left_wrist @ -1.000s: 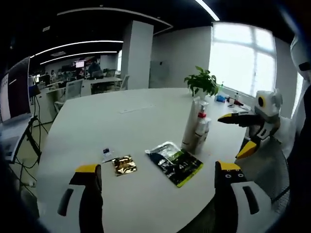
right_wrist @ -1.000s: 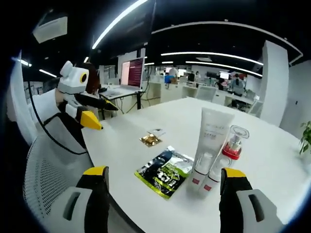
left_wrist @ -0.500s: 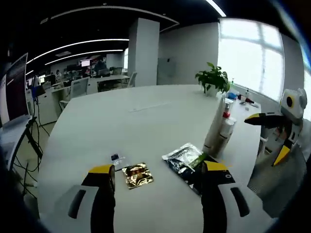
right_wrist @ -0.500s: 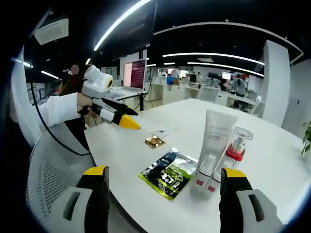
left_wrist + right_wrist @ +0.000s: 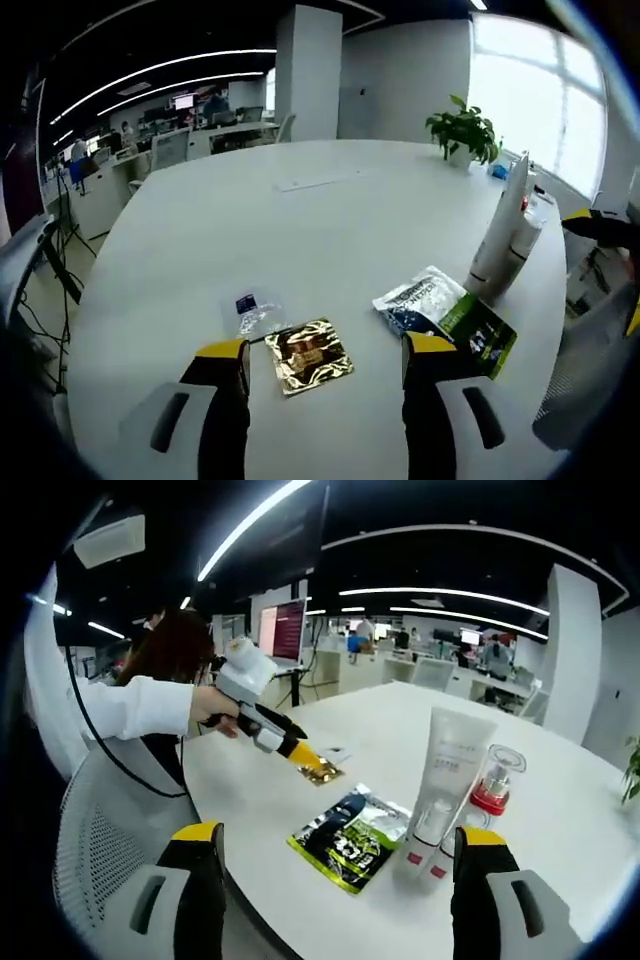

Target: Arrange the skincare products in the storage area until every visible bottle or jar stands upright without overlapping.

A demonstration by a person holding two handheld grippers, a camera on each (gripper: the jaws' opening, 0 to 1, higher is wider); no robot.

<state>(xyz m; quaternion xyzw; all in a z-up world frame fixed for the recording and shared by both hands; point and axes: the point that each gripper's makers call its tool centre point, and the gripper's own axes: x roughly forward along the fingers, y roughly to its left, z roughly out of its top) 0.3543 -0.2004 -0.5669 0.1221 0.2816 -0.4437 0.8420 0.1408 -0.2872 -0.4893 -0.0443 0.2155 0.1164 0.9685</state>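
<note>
Sachets (image 5: 310,355) on white table (image 5: 330,225) (open-plan office behind)

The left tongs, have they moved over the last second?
Yes. In the right gripper view the left tongs have reached out over the table to the gold sachet.

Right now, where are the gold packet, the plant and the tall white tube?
gold packet (image 5: 309,354), left gripper view, its middle
plant (image 5: 462,126), left gripper view, its leaves
tall white tube (image 5: 447,773), right gripper view, its body
</note>
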